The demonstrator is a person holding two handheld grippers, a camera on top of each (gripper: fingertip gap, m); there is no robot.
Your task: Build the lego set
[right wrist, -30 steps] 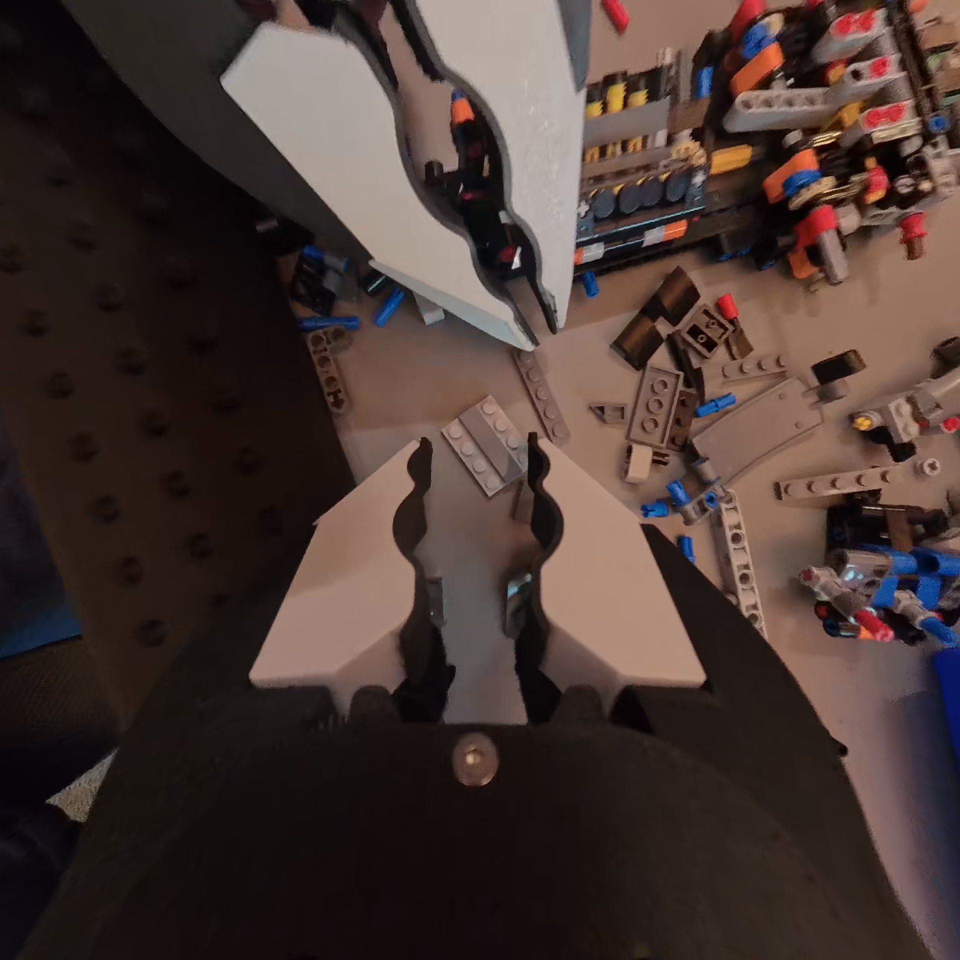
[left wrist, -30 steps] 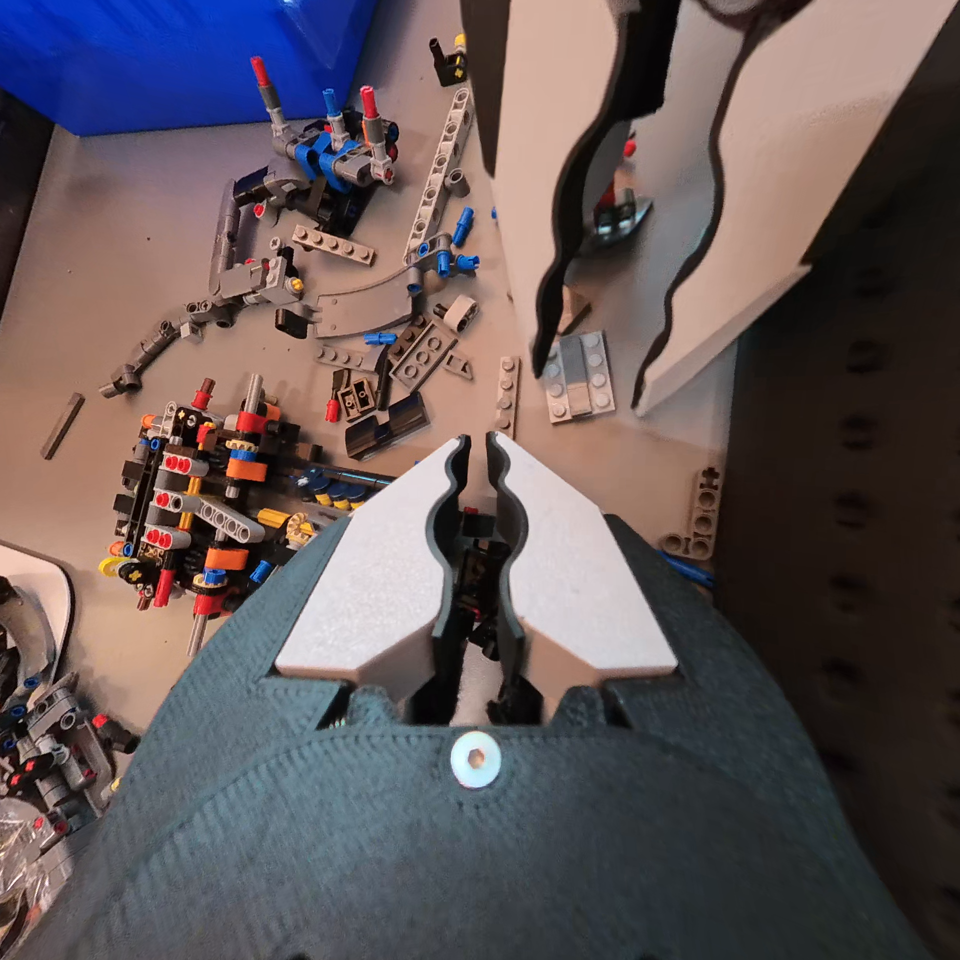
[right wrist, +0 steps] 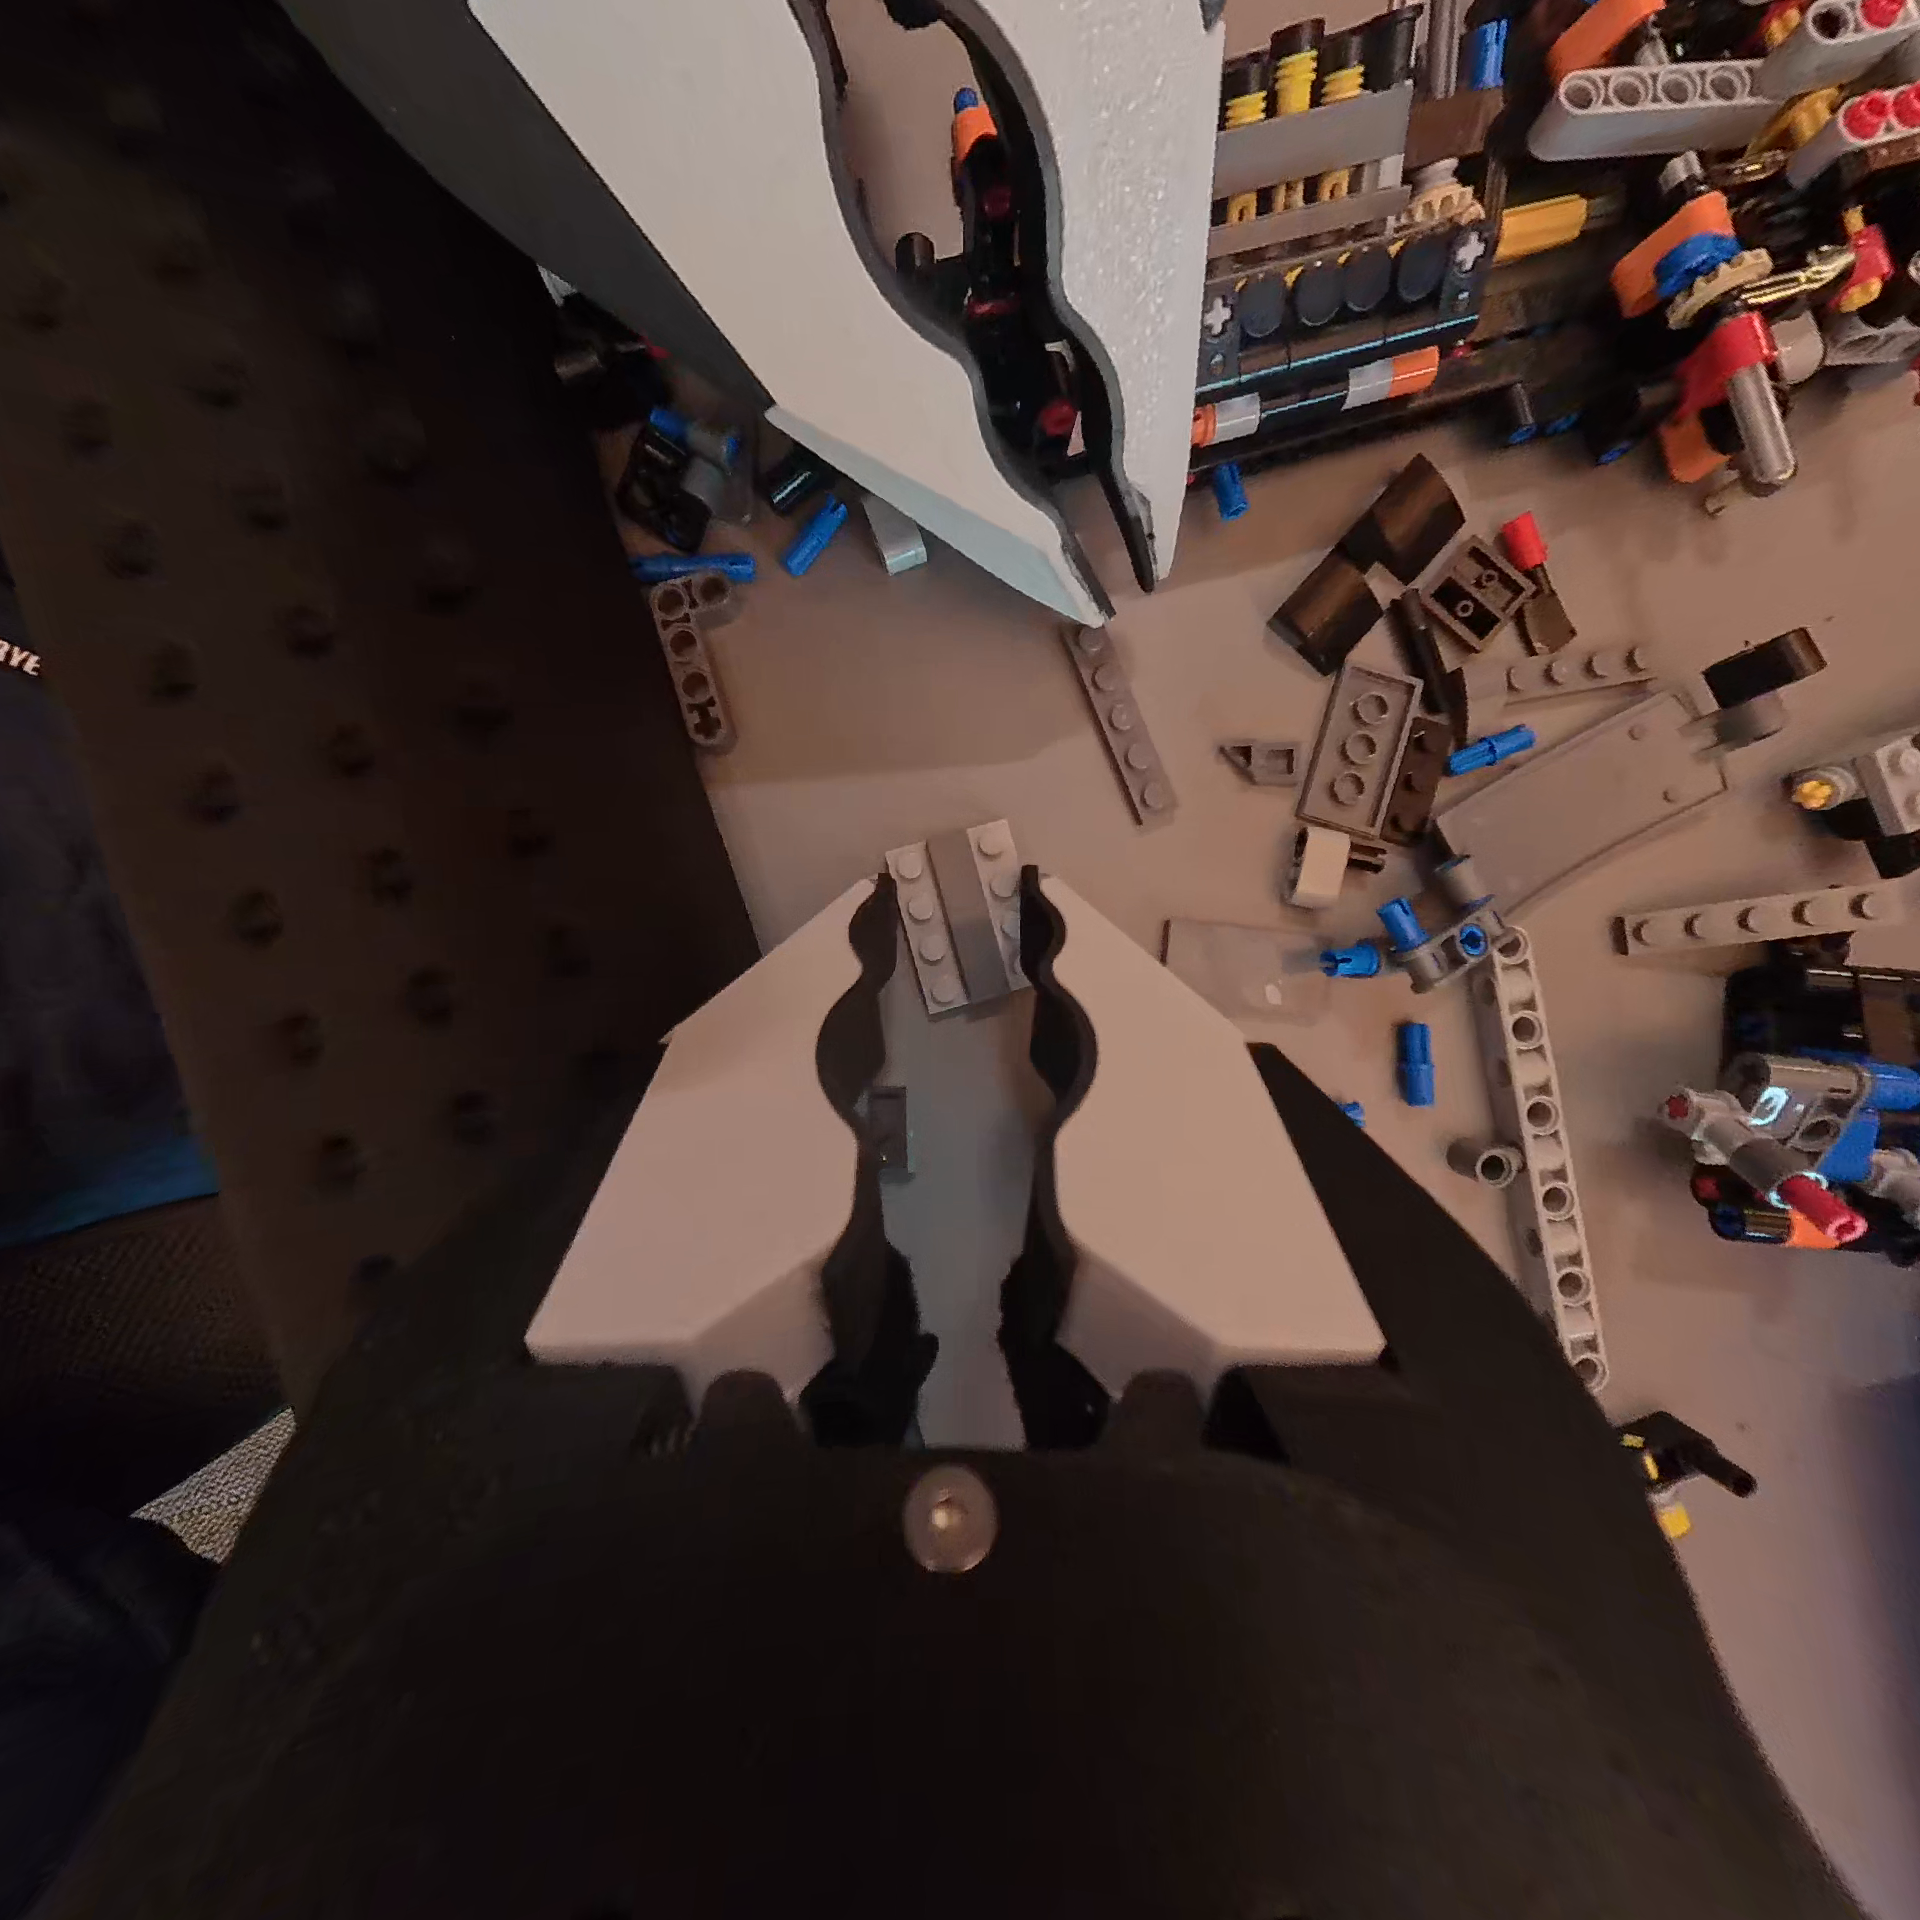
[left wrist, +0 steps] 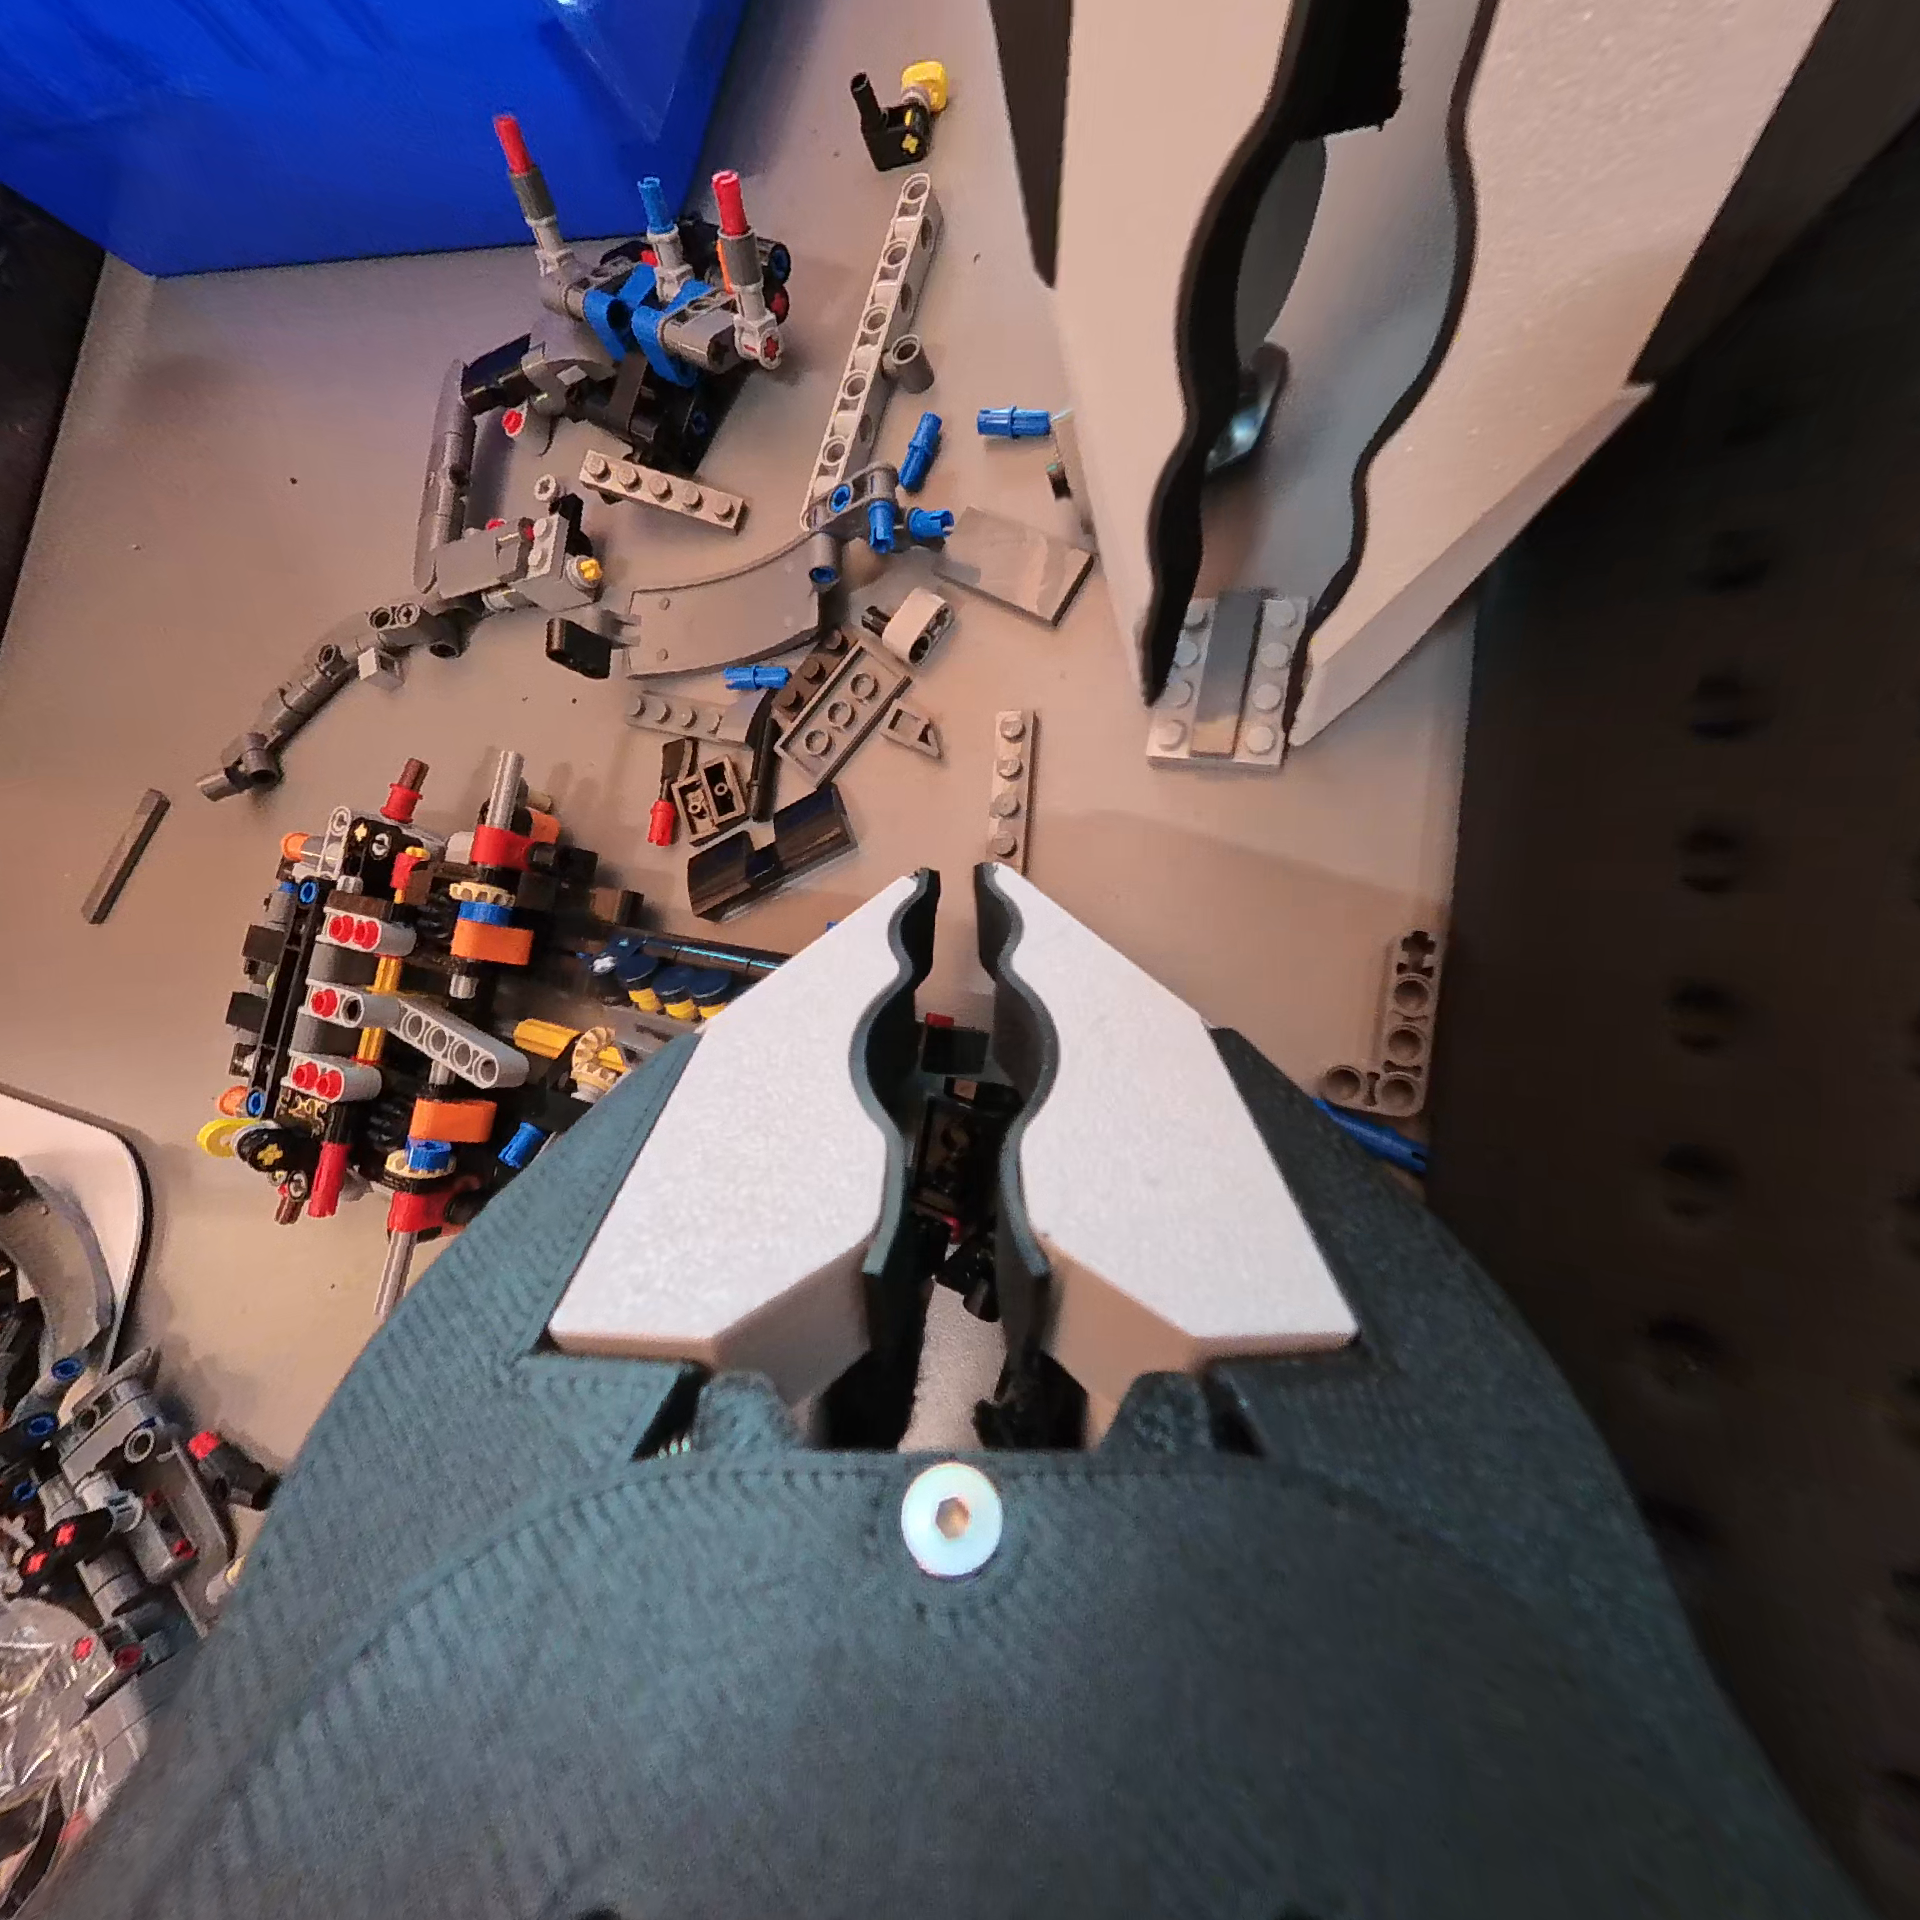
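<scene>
While clamped on a black piece [left wrist: 951,1143], left gripper [left wrist: 956,883] tilted down; right gripper [right wrist: 956,894] parted astride grey plate [right wrist: 956,914]

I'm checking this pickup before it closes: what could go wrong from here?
1. The right gripper has its jaws open astride the grey studded plate, which lies askew; closing may catch a corner and spin or flip it.
2. The left gripper is shut on a small black sub-assembly held deep between the jaws; it may slip or twist.
3. A long grey plate lies nearby and could be knocked.
</scene>
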